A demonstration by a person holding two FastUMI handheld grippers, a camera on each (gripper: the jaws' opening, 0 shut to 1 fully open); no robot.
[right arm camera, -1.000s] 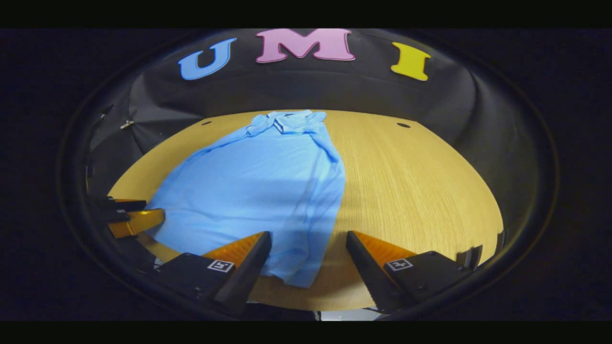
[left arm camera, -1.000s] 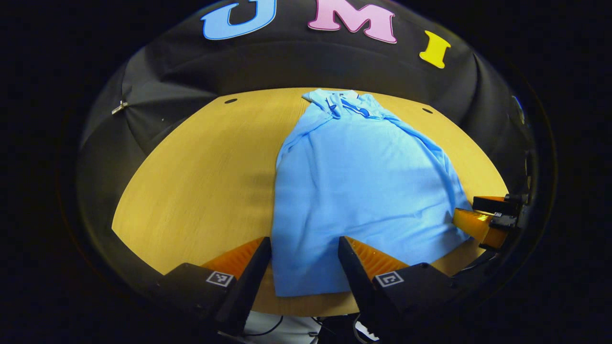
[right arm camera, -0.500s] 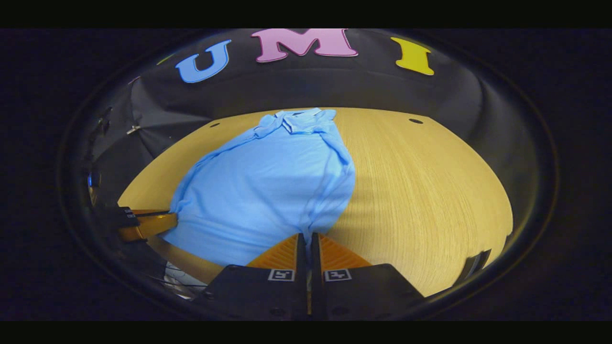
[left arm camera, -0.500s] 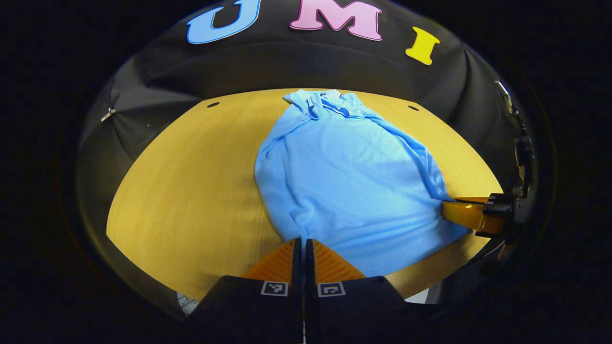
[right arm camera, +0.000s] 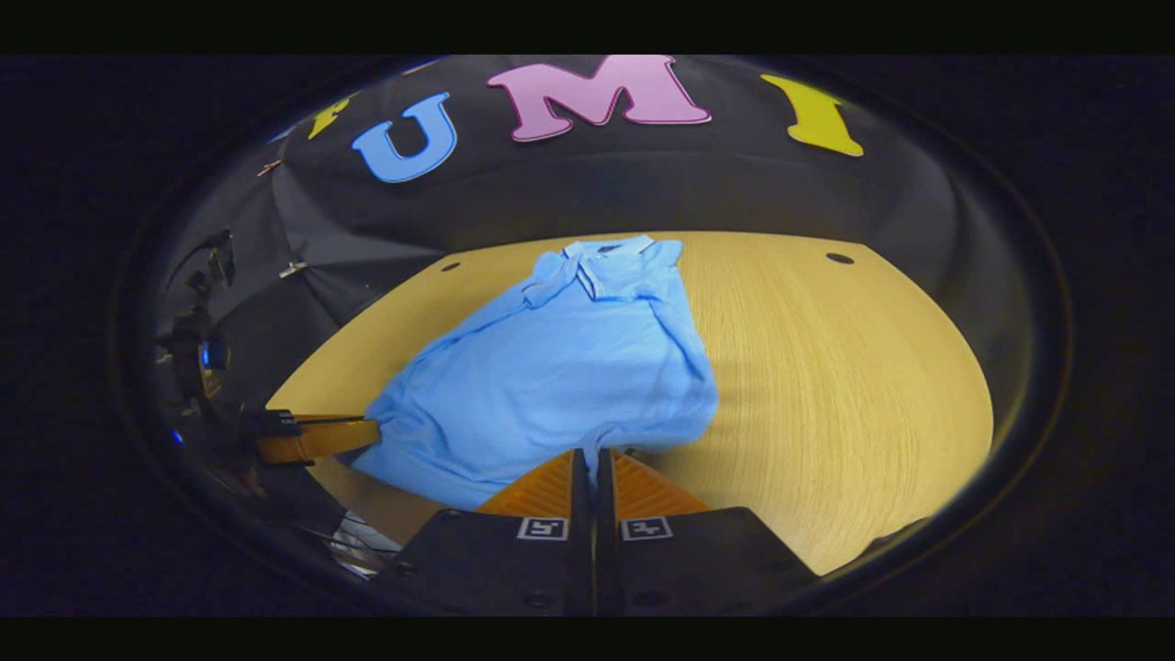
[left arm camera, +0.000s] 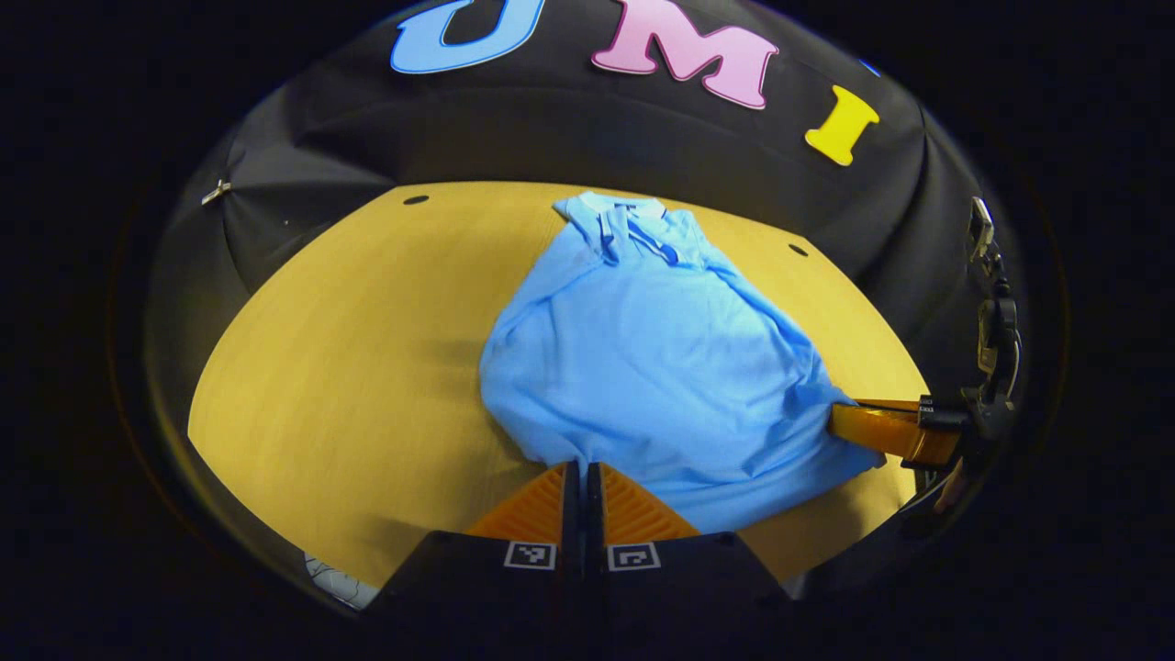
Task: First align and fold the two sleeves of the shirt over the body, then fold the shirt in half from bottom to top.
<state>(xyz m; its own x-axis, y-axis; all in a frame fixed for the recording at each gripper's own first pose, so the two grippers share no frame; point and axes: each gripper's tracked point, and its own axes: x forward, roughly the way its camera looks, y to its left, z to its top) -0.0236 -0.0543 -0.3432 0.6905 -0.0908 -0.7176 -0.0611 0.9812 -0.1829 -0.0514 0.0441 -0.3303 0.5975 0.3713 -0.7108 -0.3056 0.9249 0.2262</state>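
Note:
A light blue polo shirt [left arm camera: 643, 358] [right arm camera: 569, 367] lies on the wooden table, collar at the far end, sleeves folded in over the body. My left gripper [left arm camera: 582, 466] is shut on the shirt's near left hem corner, and cloth bunches up at its tips. My right gripper [right arm camera: 593, 453] is shut on the near right hem corner. Both corners are lifted off the table, so the lower part of the shirt sags between them. The right gripper [left arm camera: 849, 422] also appears at the right of the left gripper view, and the left gripper [right arm camera: 353, 434] at the left of the right gripper view.
The wooden table [left arm camera: 349, 367] [right arm camera: 844, 367] has bare surface on both sides of the shirt. Small dark holes [left arm camera: 415, 199] [right arm camera: 839, 258] sit near its far edge. The black cloth wall rises close behind the table.
Both grippers went from open around the hem to shut on its corners. Since then they have lifted the hem and carried it toward the collar, shortening the visible shirt.

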